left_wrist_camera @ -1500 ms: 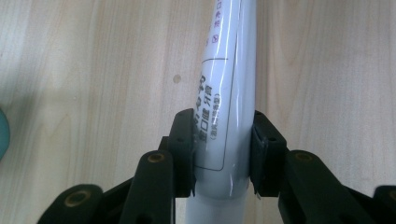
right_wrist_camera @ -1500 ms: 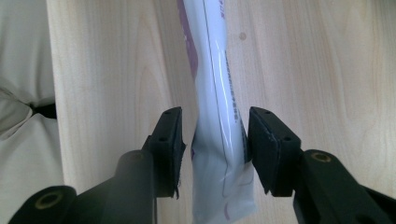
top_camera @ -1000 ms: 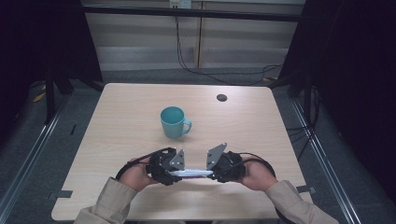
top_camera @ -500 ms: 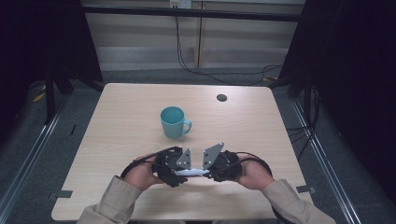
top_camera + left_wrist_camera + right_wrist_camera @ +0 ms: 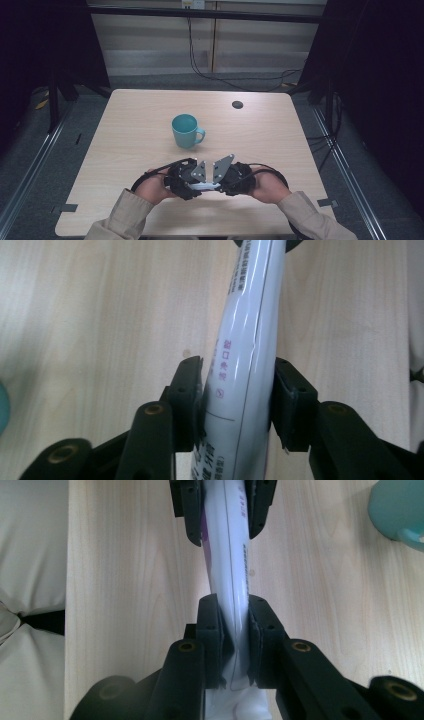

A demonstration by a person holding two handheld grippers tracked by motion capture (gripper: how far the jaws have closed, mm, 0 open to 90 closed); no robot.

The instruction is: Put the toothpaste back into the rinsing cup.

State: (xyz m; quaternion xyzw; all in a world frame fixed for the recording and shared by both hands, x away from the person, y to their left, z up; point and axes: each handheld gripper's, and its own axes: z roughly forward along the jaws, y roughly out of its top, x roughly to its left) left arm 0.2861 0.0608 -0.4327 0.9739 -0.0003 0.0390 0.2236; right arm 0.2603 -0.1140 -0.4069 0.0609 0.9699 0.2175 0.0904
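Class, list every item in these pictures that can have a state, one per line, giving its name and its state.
Tube: white, printed, held level above the table, clamped at both ends.
Left hand-held gripper: shut on the tube.
Right hand-held gripper: shut on the tube.
Mug: teal, upright on the table, apart from both grippers; whether anything is inside cannot be told.
Table: light wood, mug standing on it.

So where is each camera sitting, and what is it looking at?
High view: above the person's side, looking down on the table; both forearms and tools show.
Left gripper view: rides the left tool, looking along its jaws at the white tube.
Right gripper view: rides the right tool.
Both gripper views share that tube.
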